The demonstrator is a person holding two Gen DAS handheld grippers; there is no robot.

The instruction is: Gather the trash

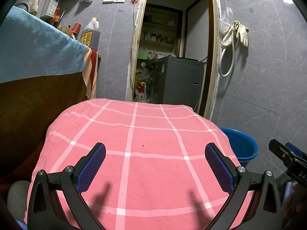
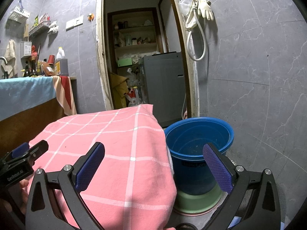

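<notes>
Both claws, left claw (image 1: 155, 160) and right claw (image 2: 153, 161), are held spread wide and unladen above the pink checked cloth (image 1: 145, 134); a round blue plastic bucket (image 2: 197, 141) is seen beside it.

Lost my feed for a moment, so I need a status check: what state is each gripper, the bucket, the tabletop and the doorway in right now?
left gripper: open, holding nothing, above the pink cloth.
right gripper: open, holding nothing, at the cloth's edge by the bucket.
blue bucket: upright, no trash visible inside, standing on a green basin.
pink checked cloth: spread over the table, no trash visible on it.
doorway: open.
</notes>
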